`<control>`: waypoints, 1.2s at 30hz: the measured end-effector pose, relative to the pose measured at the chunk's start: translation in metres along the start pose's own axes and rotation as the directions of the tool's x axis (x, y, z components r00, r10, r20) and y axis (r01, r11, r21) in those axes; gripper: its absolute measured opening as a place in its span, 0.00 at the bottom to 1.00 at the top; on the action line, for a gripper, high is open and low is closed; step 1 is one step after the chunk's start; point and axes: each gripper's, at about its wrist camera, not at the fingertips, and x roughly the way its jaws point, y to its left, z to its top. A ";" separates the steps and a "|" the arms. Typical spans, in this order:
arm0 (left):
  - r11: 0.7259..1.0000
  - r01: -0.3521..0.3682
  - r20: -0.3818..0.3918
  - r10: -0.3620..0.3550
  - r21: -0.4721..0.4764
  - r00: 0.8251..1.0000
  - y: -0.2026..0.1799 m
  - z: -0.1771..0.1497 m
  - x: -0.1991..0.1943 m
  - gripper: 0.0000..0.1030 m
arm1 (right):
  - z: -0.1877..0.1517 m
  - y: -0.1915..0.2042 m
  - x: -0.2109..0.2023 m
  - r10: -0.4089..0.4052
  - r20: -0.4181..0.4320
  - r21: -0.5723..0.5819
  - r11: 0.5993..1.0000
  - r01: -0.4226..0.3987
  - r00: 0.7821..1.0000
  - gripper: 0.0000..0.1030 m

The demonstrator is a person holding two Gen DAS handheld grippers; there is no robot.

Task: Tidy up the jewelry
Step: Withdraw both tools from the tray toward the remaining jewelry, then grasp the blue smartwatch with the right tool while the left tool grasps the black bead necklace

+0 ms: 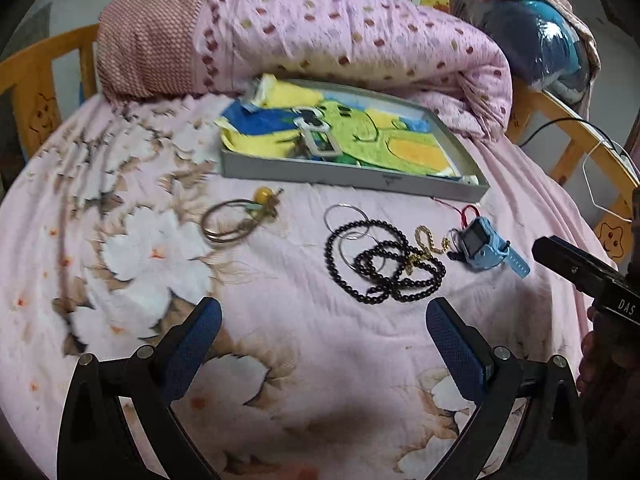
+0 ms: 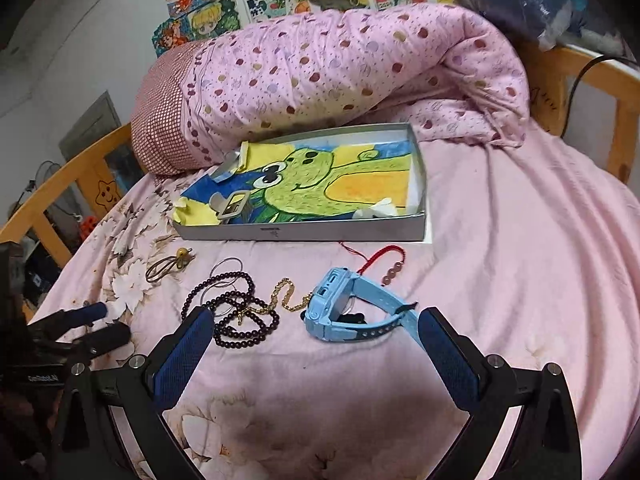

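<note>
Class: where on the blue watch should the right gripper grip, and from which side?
Grip the blue watch across its boxy case, coming straight from the right gripper's near side. The case stands on edge, its flat sides facing the open fingers; the strap is thin and floppy.

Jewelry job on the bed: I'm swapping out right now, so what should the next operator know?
Left tongs: open, empty, hovering short of the black bead necklace.
Right tongs: open, empty, just short of the blue smartwatch.
On the bedsheet: necklace, gold chain, silver rings, bangles with yellow bead, red cord bracelet.
Grey box: holds one buckle-like piece.
Left: box the rest.
</note>
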 end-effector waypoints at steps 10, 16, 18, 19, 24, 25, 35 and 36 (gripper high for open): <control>0.997 0.070 -0.029 -0.071 -0.026 0.997 0.005 0.019 0.028 0.59 | 0.013 -0.002 0.028 0.033 -0.011 -0.073 0.997 -0.033 0.999 0.82; 0.997 0.081 -0.058 -0.081 0.010 0.995 0.001 0.031 0.051 0.39 | 0.012 -0.007 0.046 0.048 -0.057 -0.059 0.997 -0.052 0.997 0.57; 0.998 0.061 -0.086 -0.060 0.012 0.995 0.001 0.033 0.060 0.36 | 0.009 -0.006 0.051 0.045 -0.074 -0.069 0.996 -0.050 0.996 0.56; 0.999 0.046 -0.104 -0.044 0.015 0.994 0.000 0.034 0.065 0.32 | 0.008 -0.006 0.053 0.045 -0.081 -0.072 0.996 -0.051 0.996 0.56; 1.000 -0.005 -0.130 0.009 0.030 0.992 0.000 0.034 0.075 0.29 | 0.004 -0.008 0.066 0.029 -0.121 -0.071 0.997 -0.038 0.992 0.48; 0.999 -0.013 -0.133 0.018 0.037 0.991 -0.001 0.034 0.076 0.28 | 0.003 -0.009 0.069 0.020 -0.129 -0.071 0.997 -0.029 0.991 0.46; 0.991 -0.098 -0.147 0.111 0.095 0.983 -0.006 0.037 0.082 0.04 | 0.001 0.001 0.073 -0.009 -0.146 -0.117 0.993 -0.009 0.989 0.30; 0.991 -0.098 -0.145 0.111 0.093 0.983 -0.006 0.037 0.081 0.04 | 0.001 0.002 0.072 -0.014 -0.146 -0.123 0.992 -0.004 0.989 0.28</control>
